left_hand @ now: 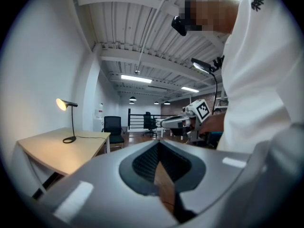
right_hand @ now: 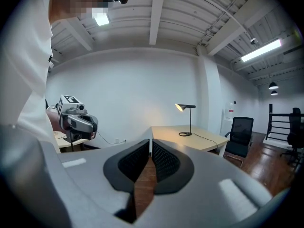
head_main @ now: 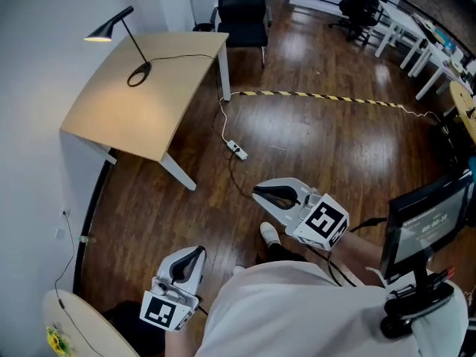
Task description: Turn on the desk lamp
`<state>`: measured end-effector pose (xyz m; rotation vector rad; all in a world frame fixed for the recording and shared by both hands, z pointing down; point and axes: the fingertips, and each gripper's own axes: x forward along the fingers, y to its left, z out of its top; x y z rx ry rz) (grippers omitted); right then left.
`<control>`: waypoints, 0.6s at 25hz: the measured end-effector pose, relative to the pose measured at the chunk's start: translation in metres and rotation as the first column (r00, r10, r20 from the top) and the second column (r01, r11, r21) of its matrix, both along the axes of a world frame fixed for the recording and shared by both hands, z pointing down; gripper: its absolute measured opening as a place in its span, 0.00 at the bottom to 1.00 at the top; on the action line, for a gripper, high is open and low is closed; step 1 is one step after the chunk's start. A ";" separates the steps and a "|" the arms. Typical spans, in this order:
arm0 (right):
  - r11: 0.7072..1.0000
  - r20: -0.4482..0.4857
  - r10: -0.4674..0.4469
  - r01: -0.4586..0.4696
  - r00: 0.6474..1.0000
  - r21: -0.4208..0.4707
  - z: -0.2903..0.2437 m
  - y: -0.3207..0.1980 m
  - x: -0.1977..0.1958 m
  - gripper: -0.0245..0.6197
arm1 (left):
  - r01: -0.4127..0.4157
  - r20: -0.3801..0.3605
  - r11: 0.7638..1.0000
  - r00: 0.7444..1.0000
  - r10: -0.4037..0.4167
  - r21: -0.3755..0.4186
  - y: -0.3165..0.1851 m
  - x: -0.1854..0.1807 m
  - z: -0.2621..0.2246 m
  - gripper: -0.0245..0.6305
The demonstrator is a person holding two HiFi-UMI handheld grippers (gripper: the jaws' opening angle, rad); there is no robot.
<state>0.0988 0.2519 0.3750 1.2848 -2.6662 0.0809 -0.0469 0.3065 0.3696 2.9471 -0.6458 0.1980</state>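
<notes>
A black desk lamp [head_main: 119, 39] stands at the far left corner of a light wooden desk [head_main: 149, 103], its shade glowing and a warm patch on the desktop. Both grippers hang over the floor by my body, far from the desk. My left gripper [head_main: 195, 253] is shut and holds nothing, and so is my right gripper [head_main: 260, 193]. In the left gripper view the lit lamp [left_hand: 68, 107] shows far off at the left, beyond the closed left gripper [left_hand: 159, 145]. In the right gripper view the lamp [right_hand: 186, 109] stands past the closed right gripper [right_hand: 151, 145].
A black office chair [head_main: 242, 10] sits behind the desk. A power strip [head_main: 238, 152] and its cable lie on the dark wood floor, and yellow-black tape [head_main: 320, 97] runs across it. A monitor on a stand [head_main: 425, 225] is at my right. White tables [head_main: 416, 32] stand far right.
</notes>
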 end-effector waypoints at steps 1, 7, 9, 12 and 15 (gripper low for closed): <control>1.000 -0.001 0.003 -0.003 1.000 0.003 -0.001 0.006 -0.006 0.05 | -0.004 -0.001 1.000 1.000 0.004 0.004 0.004 -0.004 0.000 0.06; 1.000 -0.006 0.021 -0.021 1.000 -0.009 -0.012 0.031 -0.034 0.05 | -0.027 -0.003 1.000 1.000 0.027 0.004 0.021 -0.027 0.003 0.06; 0.999 -0.012 0.032 -0.032 0.999 -0.010 -0.012 0.034 -0.032 0.05 | -0.038 -0.009 0.999 0.999 0.038 0.002 0.022 -0.026 0.003 0.06; 0.999 -0.022 0.036 -0.037 0.999 -0.016 -0.011 0.040 -0.036 0.05 | -0.050 -0.022 0.999 0.999 0.050 0.007 0.025 -0.028 0.001 0.06; 0.999 -0.032 0.032 -0.033 0.999 -0.020 -0.011 0.043 -0.041 0.05 | -0.057 -0.028 0.998 0.998 0.057 0.009 0.028 -0.029 0.000 0.06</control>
